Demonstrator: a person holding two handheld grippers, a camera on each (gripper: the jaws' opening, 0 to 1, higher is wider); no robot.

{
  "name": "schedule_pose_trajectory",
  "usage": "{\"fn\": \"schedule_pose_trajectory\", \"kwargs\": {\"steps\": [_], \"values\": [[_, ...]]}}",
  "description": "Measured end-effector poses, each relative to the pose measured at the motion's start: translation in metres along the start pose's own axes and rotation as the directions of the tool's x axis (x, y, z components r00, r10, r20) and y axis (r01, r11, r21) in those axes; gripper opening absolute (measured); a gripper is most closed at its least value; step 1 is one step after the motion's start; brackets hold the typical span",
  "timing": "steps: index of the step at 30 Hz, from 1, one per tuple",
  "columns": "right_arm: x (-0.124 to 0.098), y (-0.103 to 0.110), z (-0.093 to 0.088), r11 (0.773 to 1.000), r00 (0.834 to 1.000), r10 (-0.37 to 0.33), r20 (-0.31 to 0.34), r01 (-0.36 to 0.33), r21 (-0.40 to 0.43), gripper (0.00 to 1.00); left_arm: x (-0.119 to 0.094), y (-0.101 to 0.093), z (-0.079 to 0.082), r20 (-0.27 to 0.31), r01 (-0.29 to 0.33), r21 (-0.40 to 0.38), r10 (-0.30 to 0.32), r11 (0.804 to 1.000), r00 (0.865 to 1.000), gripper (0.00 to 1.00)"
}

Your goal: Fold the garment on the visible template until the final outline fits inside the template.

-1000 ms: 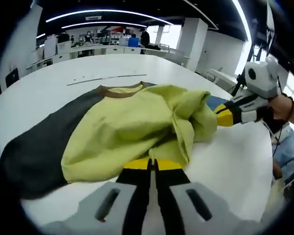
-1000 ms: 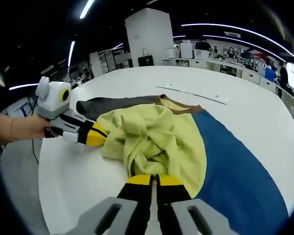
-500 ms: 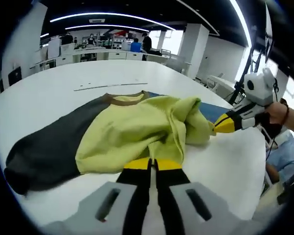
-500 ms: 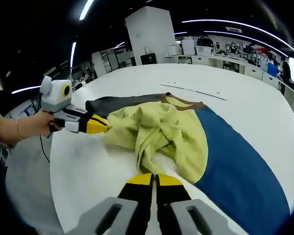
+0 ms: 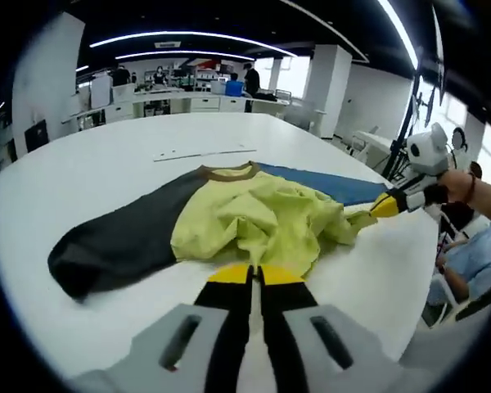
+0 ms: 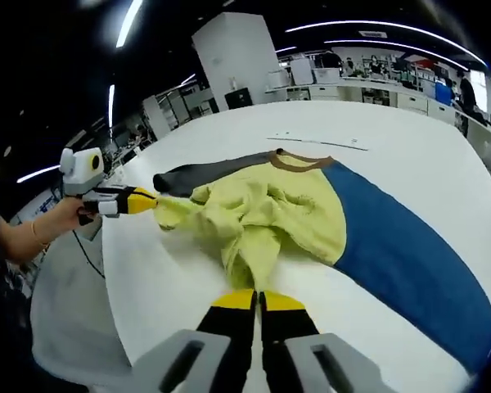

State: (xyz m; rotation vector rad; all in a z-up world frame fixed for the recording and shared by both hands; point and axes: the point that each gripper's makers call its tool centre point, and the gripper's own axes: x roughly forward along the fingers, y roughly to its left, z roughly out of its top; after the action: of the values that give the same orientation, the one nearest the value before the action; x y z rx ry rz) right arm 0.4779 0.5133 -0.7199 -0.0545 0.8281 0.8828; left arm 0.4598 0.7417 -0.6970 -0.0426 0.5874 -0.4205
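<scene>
A garment lies crumpled on the white table (image 5: 82, 180): yellow-green body (image 5: 262, 221), brown collar (image 5: 229, 173), dark grey sleeve (image 5: 114, 246), blue sleeve (image 5: 319, 182). My left gripper (image 5: 254, 268) is shut on the yellow hem at its tips. From the right, my right gripper (image 5: 382, 206) holds another yellow corner, pulled taut. In the right gripper view the yellow body (image 6: 262, 213) bunches between the grey sleeve (image 6: 204, 172) and the blue sleeve (image 6: 409, 262). There my right gripper (image 6: 258, 295) is shut on the hem, and my left gripper (image 6: 151, 200) pinches the far corner.
A thin pale strip (image 5: 204, 153) lies on the table beyond the collar, also as the strip (image 6: 319, 142). The table edge (image 6: 106, 270) curves close on the left. Desks and people (image 5: 250, 78) stand far behind. A white pillar (image 6: 237, 57) rises at the back.
Both grippers have drawn back and apart with the hem still held. The yellow body has stretched wider and flatter, and more of both sleeves shows.
</scene>
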Motion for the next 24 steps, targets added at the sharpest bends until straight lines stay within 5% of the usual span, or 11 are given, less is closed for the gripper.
{"fn": "schedule_pose_trajectory", "kwargs": {"steps": [12, 24], "values": [[-0.026, 0.012, -0.018, 0.998, 1.000, -0.011, -0.009, 0.011, 0.066, 0.00, -0.042, 0.006, -0.007, 0.009, -0.043, -0.006, 0.043, 0.999, 0.999, 0.00], [-0.048, 0.023, -0.057, 0.995, 0.994, -0.058, -0.093, 0.065, 0.078, 0.00, -0.075, 0.001, -0.038, -0.055, -0.065, -0.003, 0.065, 0.998, 0.996, 0.00]]}}
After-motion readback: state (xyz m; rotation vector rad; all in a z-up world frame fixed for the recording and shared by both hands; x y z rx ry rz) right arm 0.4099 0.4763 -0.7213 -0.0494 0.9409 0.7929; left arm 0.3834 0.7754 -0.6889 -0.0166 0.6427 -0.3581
